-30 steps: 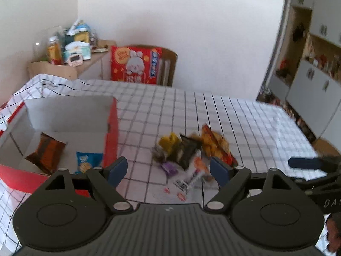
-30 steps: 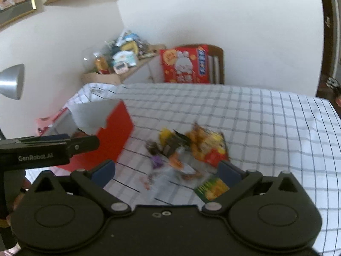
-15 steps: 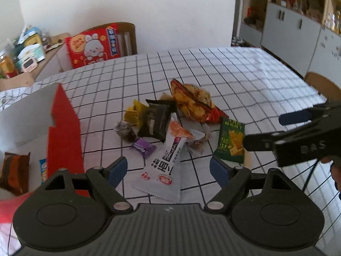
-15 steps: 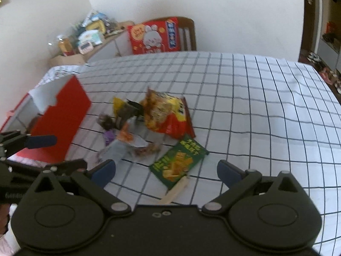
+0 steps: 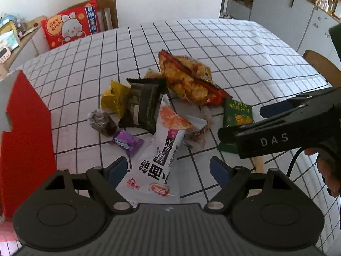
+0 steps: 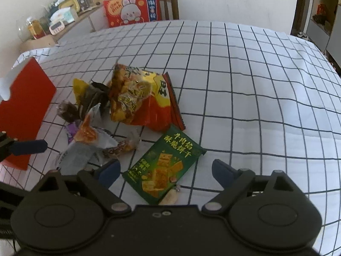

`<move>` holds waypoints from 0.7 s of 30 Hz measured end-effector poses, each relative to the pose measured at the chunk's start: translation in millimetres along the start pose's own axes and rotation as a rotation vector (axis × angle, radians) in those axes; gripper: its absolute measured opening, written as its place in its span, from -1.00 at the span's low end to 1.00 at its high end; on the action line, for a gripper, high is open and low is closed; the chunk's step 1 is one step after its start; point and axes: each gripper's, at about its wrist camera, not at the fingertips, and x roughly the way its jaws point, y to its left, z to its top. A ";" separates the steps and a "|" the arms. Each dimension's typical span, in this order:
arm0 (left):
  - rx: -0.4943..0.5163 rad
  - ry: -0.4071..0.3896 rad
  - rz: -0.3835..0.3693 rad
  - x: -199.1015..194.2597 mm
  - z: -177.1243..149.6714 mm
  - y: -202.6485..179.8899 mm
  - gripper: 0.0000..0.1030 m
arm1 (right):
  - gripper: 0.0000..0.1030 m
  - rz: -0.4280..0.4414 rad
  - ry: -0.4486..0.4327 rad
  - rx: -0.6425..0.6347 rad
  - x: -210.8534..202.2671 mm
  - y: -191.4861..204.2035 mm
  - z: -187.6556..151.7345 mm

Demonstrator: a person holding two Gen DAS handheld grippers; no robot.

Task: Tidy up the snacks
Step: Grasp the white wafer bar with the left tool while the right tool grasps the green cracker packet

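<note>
A pile of snacks lies on the checked tablecloth. My left gripper (image 5: 168, 170) is open, its fingers on either side of the near end of a long white packet (image 5: 155, 164). Beyond it lie a purple candy (image 5: 127, 141), a dark packet (image 5: 142, 106), a yellow packet (image 5: 114, 99) and an orange-red chip bag (image 5: 187, 81). My right gripper (image 6: 165, 171) is open over a green biscuit packet (image 6: 166, 166), which also shows in the left wrist view (image 5: 236, 112). The red box (image 5: 25, 132) stands at the left.
A chair with a red rabbit-print bag (image 5: 70, 26) stands at the table's far side. A side shelf with jars and boxes (image 6: 55, 23) is at the back left. Grey cabinets (image 5: 283, 6) are at the right. A second chair back (image 5: 324, 68) is at the right edge.
Both grippers have moved forward and down toward the snack pile. The white packet now lies between my left fingers, and the green packet between my right fingers. The box's inside has left view.
</note>
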 end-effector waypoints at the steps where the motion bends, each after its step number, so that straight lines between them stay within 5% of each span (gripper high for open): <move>1: 0.002 0.002 -0.004 2.2 0.6 0.3 0.63 | 0.76 0.001 0.007 0.005 2.6 0.9 0.9; 11: 0.026 0.025 -0.003 15.3 2.6 2.3 0.25 | 0.68 -0.080 0.036 -0.040 14.7 18.1 5.5; 17: 0.035 0.013 0.032 13.2 1.0 3.2 -0.17 | 0.42 -0.108 0.032 -0.067 12.5 26.6 1.0; 21: 0.022 0.014 0.041 11.7 2.2 4.1 -0.26 | 0.16 -0.126 0.021 -0.057 13.6 27.6 2.3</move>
